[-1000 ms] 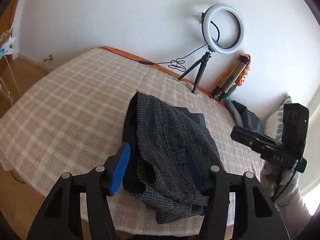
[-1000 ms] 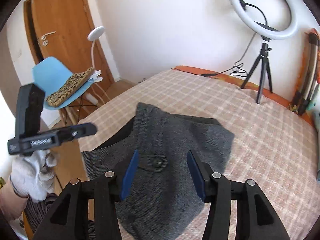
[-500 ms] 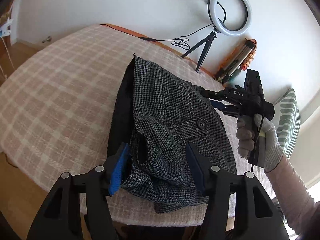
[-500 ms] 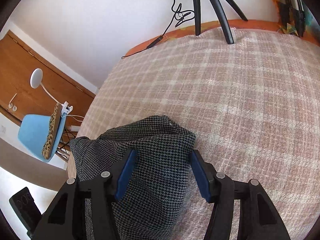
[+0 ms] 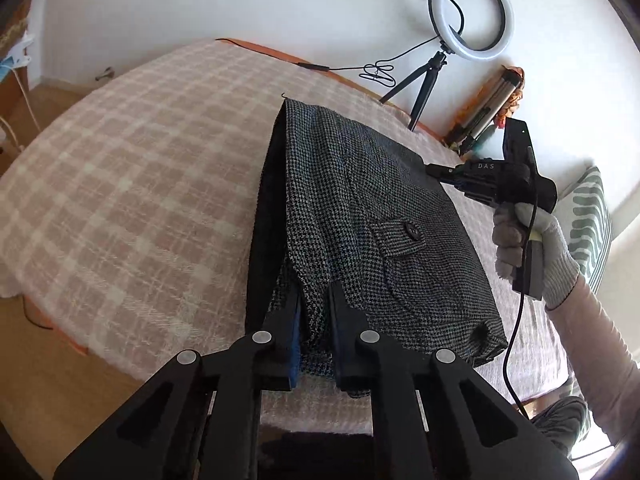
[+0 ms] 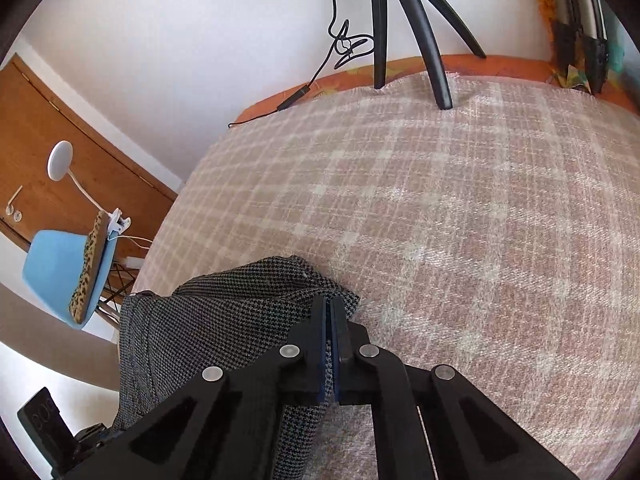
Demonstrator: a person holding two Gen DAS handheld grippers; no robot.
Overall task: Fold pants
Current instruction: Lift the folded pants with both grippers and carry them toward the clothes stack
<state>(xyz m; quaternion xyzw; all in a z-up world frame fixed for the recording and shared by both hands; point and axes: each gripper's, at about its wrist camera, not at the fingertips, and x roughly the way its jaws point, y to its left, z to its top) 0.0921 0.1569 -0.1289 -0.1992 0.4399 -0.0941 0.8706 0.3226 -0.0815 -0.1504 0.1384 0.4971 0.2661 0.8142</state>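
On the checked bedspread [image 5: 132, 184], near its front edge: one pair of grey houndstooth pants [image 5: 360, 208], folded, one buttoned pocket flap facing up. Two grippers: left gripper [image 5: 314, 300] just closed, clamping the near hem of the pants; right gripper [image 6: 330, 316] just closed too, pinching the far right corner of the cloth. One gloved hand [image 5: 532, 248] at right. One ring light [image 5: 470, 10] on one tripod by the white far wall; one blue chair [image 6: 60, 268] and one wooden door [image 6: 80, 168] at left.

Bed [image 5: 120, 184] under a pink-and-cream checked blanket.
Folded grey houndstooth pants [image 5: 360, 208] lie on it just ahead of the tool; a black tripod [image 6: 412, 28] stands farther ahead.
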